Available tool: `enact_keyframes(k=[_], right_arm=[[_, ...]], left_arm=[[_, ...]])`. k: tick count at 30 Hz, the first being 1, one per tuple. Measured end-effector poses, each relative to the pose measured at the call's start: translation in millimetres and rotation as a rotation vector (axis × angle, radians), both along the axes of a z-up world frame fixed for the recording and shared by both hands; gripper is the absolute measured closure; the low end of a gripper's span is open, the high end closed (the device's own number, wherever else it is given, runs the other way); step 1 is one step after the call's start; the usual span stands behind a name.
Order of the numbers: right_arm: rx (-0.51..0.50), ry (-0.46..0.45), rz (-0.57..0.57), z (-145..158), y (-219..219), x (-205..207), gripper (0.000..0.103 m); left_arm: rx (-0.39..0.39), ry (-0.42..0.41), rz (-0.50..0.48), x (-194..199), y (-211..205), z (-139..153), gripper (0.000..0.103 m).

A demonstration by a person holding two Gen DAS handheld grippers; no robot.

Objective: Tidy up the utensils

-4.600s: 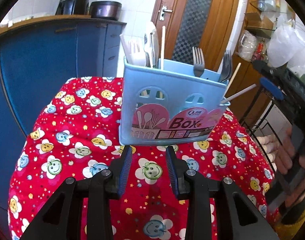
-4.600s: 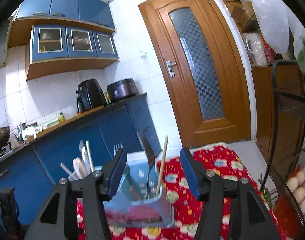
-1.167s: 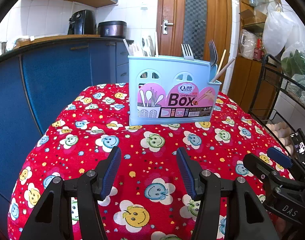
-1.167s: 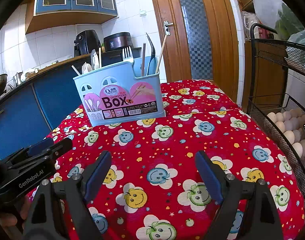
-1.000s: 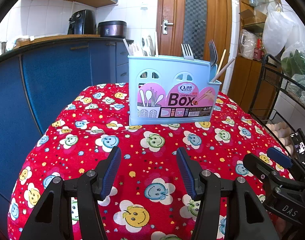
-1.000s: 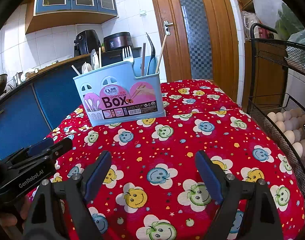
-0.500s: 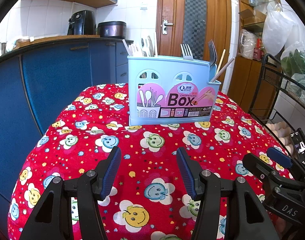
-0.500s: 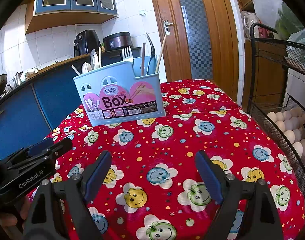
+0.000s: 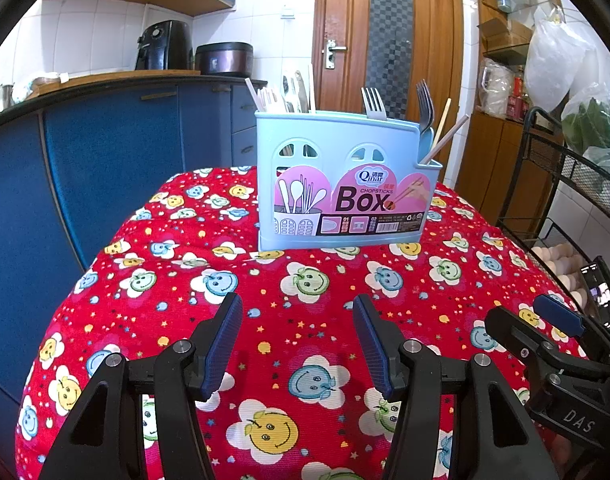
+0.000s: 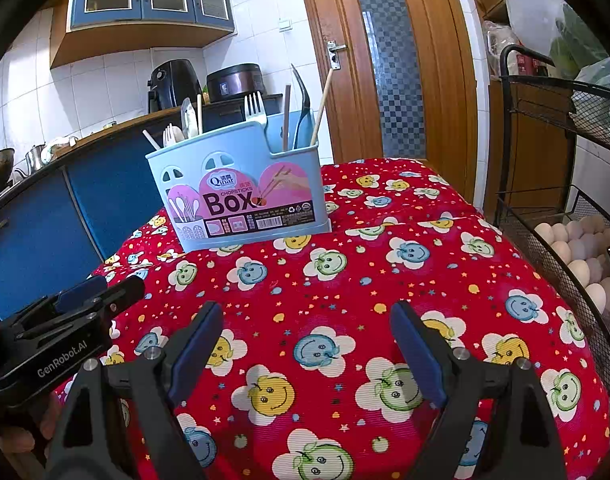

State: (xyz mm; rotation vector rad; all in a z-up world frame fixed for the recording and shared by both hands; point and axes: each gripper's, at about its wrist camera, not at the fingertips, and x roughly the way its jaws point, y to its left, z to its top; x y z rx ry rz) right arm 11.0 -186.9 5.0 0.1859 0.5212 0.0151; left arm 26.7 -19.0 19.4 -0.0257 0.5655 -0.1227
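Note:
A light blue utensil box (image 9: 341, 184) labelled "Box" stands upright on the red smiley-flower tablecloth (image 9: 265, 304). Forks (image 9: 373, 105), chopsticks (image 9: 443, 138) and white spoons (image 9: 271, 98) stick up from it. It also shows in the right wrist view (image 10: 241, 200), with a fork (image 10: 255, 110) and chopsticks (image 10: 321, 104) in it. My left gripper (image 9: 297, 340) is open and empty, low over the cloth, well short of the box. My right gripper (image 10: 305, 346) is open wide and empty, also short of the box.
Blue kitchen cabinets (image 9: 105, 160) stand to the left, with an air fryer (image 9: 165, 46) on the counter. A black wire rack (image 10: 561, 216) holding eggs (image 10: 577, 252) stands close to the table's right edge. A wooden door (image 9: 385, 44) is behind.
Over the last second nothing has visibly moved. Since 4.6 s ago both grippers have drawn back from the box and lowered toward the cloth.

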Motion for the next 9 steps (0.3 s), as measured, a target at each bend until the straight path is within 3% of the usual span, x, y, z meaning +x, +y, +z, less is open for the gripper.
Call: enact_keyframes(k=[9], right_arm=[[-0.001,0.004,0.000,-0.8,0.8,0.1,0.016]], left_arm=[[-0.003,0.005,-0.004,0.1,-0.4,-0.5,0.044]])
